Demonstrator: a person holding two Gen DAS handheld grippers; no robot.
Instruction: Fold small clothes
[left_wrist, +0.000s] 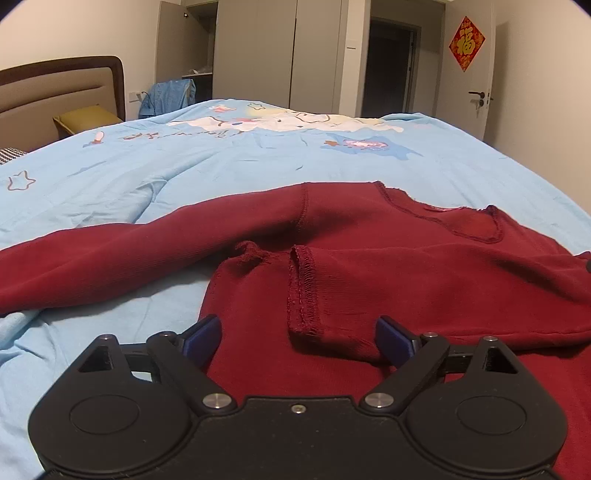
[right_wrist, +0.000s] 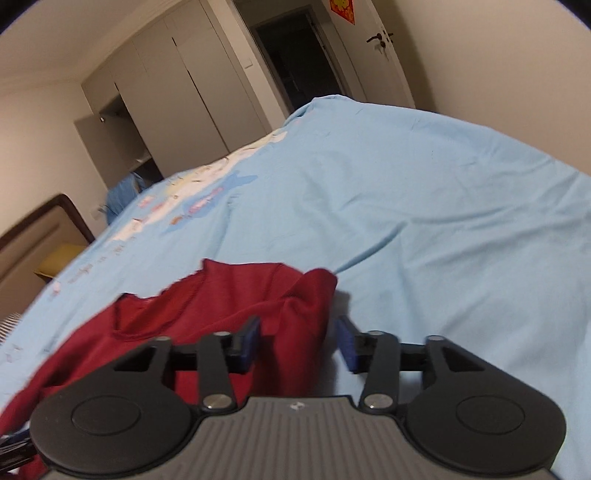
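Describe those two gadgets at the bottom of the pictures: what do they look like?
Both are black plastic tools with two round discs side by side, silver pivot screws and hinged black link arms ending in small blue fingers. The left gripper has a smooth black centre plate; the right gripper has a grey ribbed one. No cables, hands or sleeves show.

I see garment (left_wrist: 369, 266) on bedspread (left_wrist: 221, 166) near its front edge | sleeve toward left | headboard (left_wrist: 55, 96) behind-left
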